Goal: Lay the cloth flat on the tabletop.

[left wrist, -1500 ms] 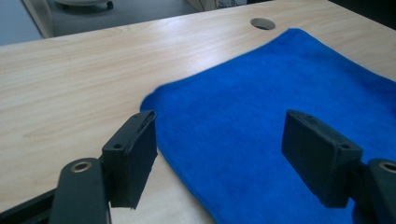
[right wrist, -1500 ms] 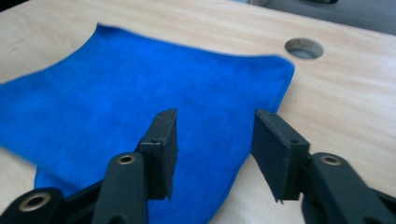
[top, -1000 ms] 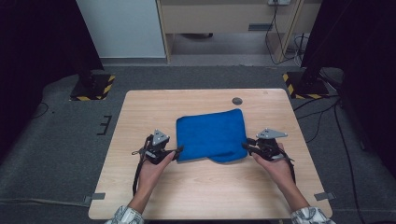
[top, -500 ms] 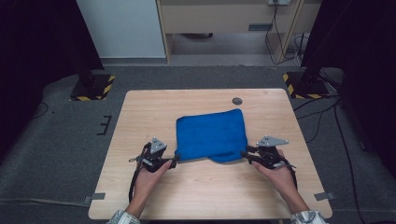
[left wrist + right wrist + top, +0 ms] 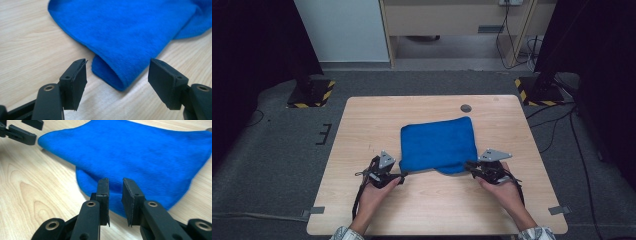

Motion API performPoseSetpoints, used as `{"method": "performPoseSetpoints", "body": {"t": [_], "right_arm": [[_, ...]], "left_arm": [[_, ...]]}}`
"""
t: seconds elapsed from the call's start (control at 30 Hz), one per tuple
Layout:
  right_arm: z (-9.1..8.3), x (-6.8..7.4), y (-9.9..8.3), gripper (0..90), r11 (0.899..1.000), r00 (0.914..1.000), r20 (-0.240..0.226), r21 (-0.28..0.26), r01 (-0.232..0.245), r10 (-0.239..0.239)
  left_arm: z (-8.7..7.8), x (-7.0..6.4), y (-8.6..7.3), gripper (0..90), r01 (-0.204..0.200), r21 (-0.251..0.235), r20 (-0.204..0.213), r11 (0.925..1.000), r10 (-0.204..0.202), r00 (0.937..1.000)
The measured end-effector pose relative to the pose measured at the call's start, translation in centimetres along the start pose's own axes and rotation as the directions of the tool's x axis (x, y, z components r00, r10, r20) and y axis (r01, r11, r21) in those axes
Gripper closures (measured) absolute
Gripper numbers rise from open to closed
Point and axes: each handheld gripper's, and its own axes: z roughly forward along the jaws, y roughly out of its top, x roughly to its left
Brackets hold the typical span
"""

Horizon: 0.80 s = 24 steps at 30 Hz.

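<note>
Both grippers nearer the person — left gripper (image 5: 117,80) jaws spread, right gripper (image 5: 115,202) jaws narrowly apart — blue towel (image 5: 438,145) fold's underside hidden.

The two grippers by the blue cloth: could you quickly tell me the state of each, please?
Left gripper: open, jaws either side of the blue cloth corner.
Right gripper: open, jaws narrowly apart, holding nothing.

Fuzzy blue cloth (image 5: 438,144), matt wood table (image 5: 372,120)
</note>
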Motion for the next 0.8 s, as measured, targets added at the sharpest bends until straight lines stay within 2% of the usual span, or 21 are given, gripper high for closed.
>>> {"method": "performPoseSetpoints", "body": {"t": [0.07, 0.2, 0.23, 0.27, 0.3, 0.5, 0.57, 0.8], "right_arm": [[0.3, 0.4, 0.0, 71.9, 1.0, 0.9998, -0.018, 0.003, -0.005, 0.005], [0.9, 1.2, 0.1, 62.9, 1.0, 0.9994, -0.032, 0.012, 0.013, -0.013], [0.9, 1.2, 0.1, 62.9, 1.0, 0.9994, -0.032, 0.012, 0.013, -0.013], [1.2, 1.5, 0.1, 57.5, 1.0, 0.9995, -0.028, 0.017, 0.016, -0.016], [1.3, 1.5, 0.1, 56.1, 1.0, 0.9995, -0.026, 0.02, 0.019, -0.018], [2.0, 1.6, 0.1, 46.2, 0.999, 0.9994, -0.022, 0.019, 0.027, -0.027], [2.1, 1.6, 0.2, 45.4, 0.999, 0.9992, -0.028, 0.018, 0.031, -0.03], [3.5, 2.2, 0.2, 48.2, 0.997, 0.9977, -0.031, 0.05, 0.061, -0.06]], "left_arm": [[0.1, -0.2, -0.1, 30.5, 0.007, 0.002, 0.004, 1.0, -0.007, 1.0], [0.7, -1.1, -0.2, 29.9, -0.039, 0.022, -0.027, 0.999, 0.04, 0.9989], [0.7, -1.1, -0.2, 29.9, -0.039, 0.022, -0.027, 0.999, 0.04, 0.9989], [1.0, -1.2, -0.3, 29.8, -0.039, 0.032, -0.037, 0.9987, 0.04, 0.9985], [1.0, -1.2, -0.3, 29.6, -0.037, 0.036, -0.047, 0.9987, 0.038, 0.9982], [1.1, -1.1, -0.3, 30.5, -0.031, 0.033, -0.048, 0.999, 0.033, 0.9983], [1.2, -1.1, -0.3, 31.1, -0.035, 0.035, -0.044, 0.9988, 0.036, 0.9984], [1.4, -1.3, -0.2, 47.6, -0.054, 0.047, -0.03, 0.9974, 0.056, 0.998]]}}
